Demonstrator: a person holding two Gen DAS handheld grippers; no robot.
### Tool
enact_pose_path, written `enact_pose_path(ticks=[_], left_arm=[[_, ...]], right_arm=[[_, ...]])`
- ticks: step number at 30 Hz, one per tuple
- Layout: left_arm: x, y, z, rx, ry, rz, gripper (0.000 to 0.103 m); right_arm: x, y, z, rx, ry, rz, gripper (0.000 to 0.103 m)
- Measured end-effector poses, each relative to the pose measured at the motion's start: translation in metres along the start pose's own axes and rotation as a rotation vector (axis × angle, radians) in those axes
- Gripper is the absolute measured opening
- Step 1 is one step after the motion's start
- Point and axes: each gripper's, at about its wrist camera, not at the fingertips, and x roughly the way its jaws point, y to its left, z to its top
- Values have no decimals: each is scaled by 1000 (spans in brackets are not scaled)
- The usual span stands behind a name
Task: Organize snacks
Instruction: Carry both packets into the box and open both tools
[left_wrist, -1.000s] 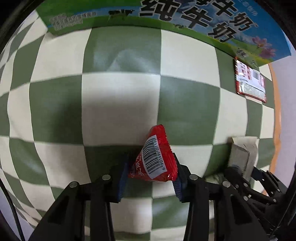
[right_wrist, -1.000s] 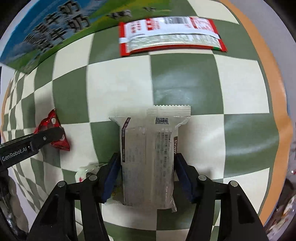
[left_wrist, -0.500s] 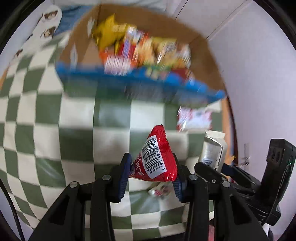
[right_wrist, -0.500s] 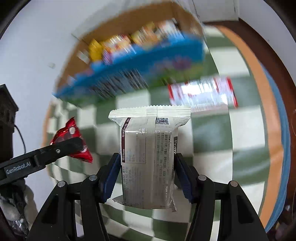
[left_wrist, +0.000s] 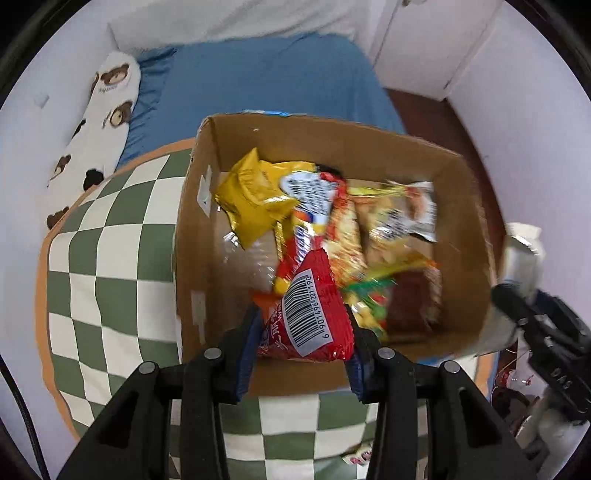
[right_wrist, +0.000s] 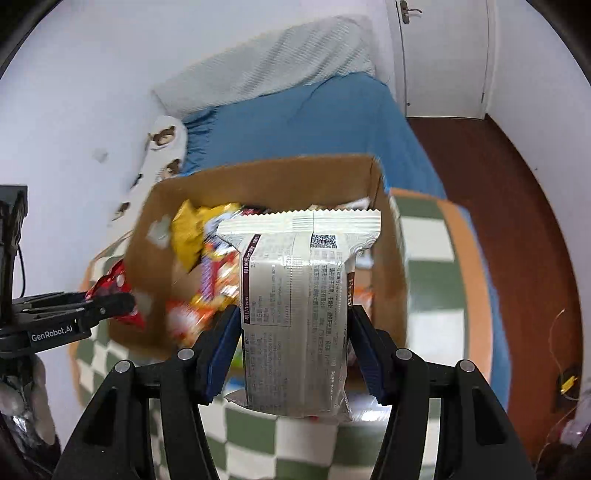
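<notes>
My left gripper (left_wrist: 301, 326) is shut on a small red triangular snack packet (left_wrist: 308, 321) with a barcode label, held above the near wall of an open cardboard box (left_wrist: 476, 236). The box holds several snack packs, a yellow pack (left_wrist: 251, 195) among them. My right gripper (right_wrist: 291, 332) is shut on a pale silver-white snack bag (right_wrist: 299, 302), upright over the box's (right_wrist: 388, 266) front edge. In the right wrist view the left gripper (right_wrist: 110, 304) shows at left with the red packet (right_wrist: 110, 277). In the left wrist view the right gripper (left_wrist: 528, 310) with its white bag (left_wrist: 521, 254) shows at right.
The box stands on a green and white checked cloth (left_wrist: 103, 258) over an orange-edged table. Behind it is a bed with a blue sheet (left_wrist: 266, 81), a bear-print pillow (left_wrist: 107, 99) and a white door (right_wrist: 443, 55). A small packet (left_wrist: 358, 458) lies on the cloth near the front edge.
Both grippers have risen from just above the cloth and swung toward the box, each still holding its snack. The box's inside has come into view below them.
</notes>
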Motion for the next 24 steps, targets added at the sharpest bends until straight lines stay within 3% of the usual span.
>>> enact_pose_path(ticks=[7, 13, 15, 16, 18, 19, 21, 24], left_arm=[[55, 13, 28, -12, 88, 62, 38], [82, 19, 36, -27, 142, 78, 40], [89, 23, 39, -46, 160, 85, 45], [92, 25, 42, -58, 167, 78, 50], [92, 25, 45, -62, 152, 63, 56], [91, 24, 47, -54, 137, 60, 71], [90, 22, 50, -45, 123, 66, 85], [92, 19, 52, -35, 114, 66, 87]], right_arm=[[58, -14, 51, -16, 82, -93, 62], [97, -18, 46, -30, 125, -120, 63], [106, -22, 47, -9, 148, -135, 69], [109, -26, 48, 9, 153, -166, 86], [114, -28, 50, 28, 160, -146, 90], [117, -29, 49, 37, 170, -151, 90], [119, -28, 49, 30, 172, -156, 93], [119, -25, 48, 30, 175, -164, 94]])
